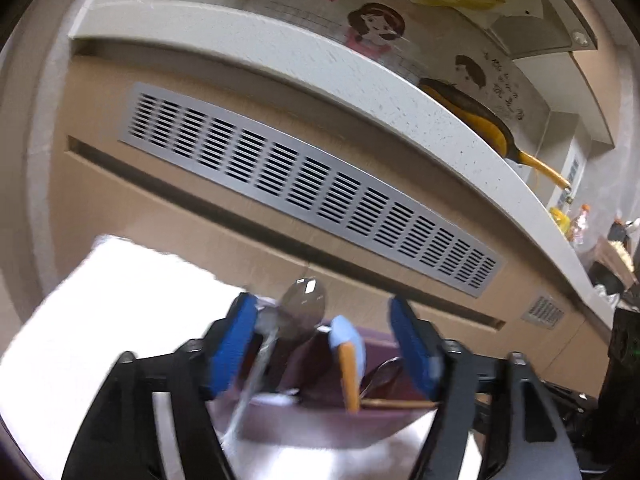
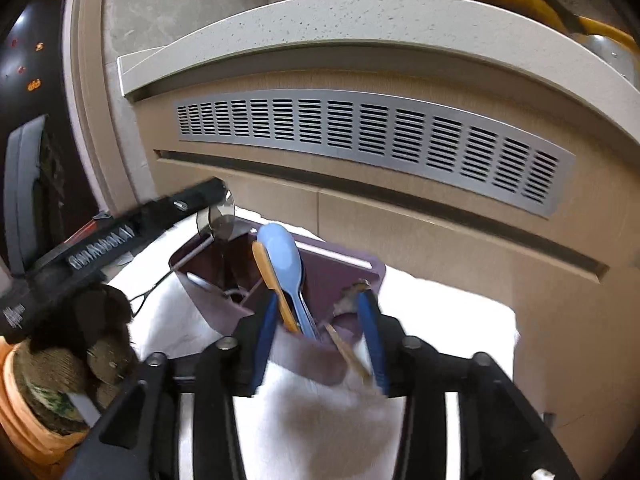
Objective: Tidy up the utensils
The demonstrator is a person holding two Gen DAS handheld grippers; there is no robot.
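While no writing reads clearly, both grippers gape unladen around the purple utensil holder (image 2: 320,356).

2 black grippers (image 1: 320,344) (image 2: 320,344), blue-padded jaws, round silver screws on the arms.

A purple utensil holder (image 2: 340,276) is seen standing upright on a white cloth (image 2: 448,312). A light-blue spoon (image 2: 282,258), a wooden-handled utensil (image 2: 272,280) and a metal spoon (image 1: 302,306) are held in it, bowls upward and leaning. Thin wooden chopsticks (image 2: 346,350) are propped in its near compartment.
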